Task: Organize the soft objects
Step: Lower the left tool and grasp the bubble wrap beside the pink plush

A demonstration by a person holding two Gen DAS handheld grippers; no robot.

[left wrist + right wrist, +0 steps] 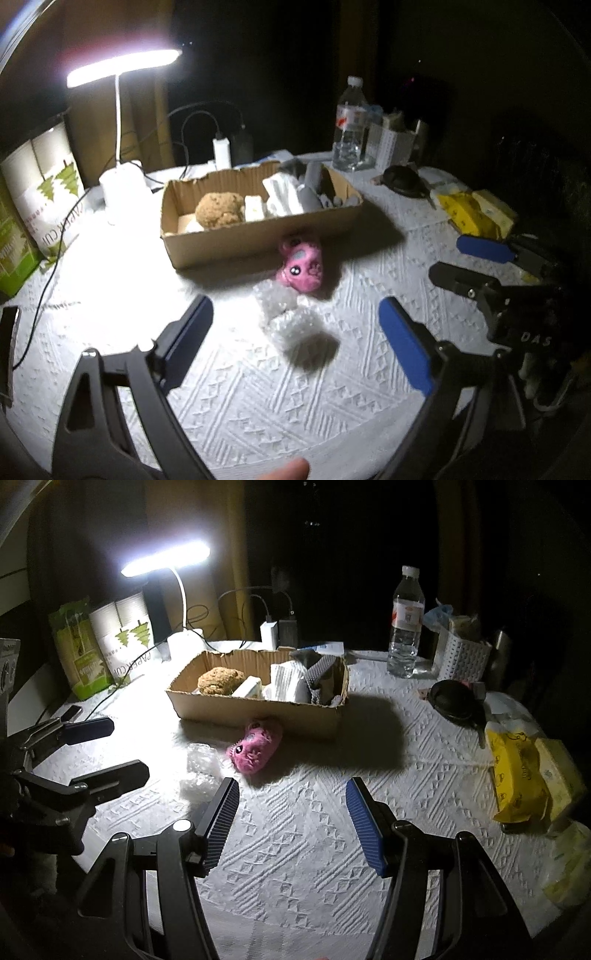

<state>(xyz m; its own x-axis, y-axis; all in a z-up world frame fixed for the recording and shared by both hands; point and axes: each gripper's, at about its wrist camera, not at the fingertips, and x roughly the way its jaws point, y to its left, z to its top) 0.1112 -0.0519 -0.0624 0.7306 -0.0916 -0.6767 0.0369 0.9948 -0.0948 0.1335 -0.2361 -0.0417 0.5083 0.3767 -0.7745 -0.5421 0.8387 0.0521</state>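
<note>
Nearest to us in the left wrist view is our left gripper (pixel 295 325), its 2 blue-padded black fingers spread wide and holding nothing, above a crumpled piece of clear bubble wrap (pixel 291 321) on the white embossed tablecloth (pixel 258 398) with its raised diamond pattern. Just beyond the wrap lies the pink plush toy (pixel 301 267) with shiny black eyes, fuzzy and rounded, close against the front wall of the shallow brown cardboard box (pixel 236 240). Inside the box we see a round tan sponge (pixel 220 209), a cream foam block (pixel 255 207), folded white ribbed cloth (pixel 282 194) and grey textured pieces (pixel 314 184).

Our right gripper (pixel 291 812) also stands spread and empty, over bare cloth near the table's front edge; only this view shows the ribbed faces of its pads. Here the plush toy (pixel 255 751) lies ahead and left. Toward the right edge sit yellow packets (pixel 517 779); at the back stand a clear plastic water bottle (pixel 405 627), a white perforated basket (pixel 461 661) and a lit white desk lamp (pixel 166 559).
</note>
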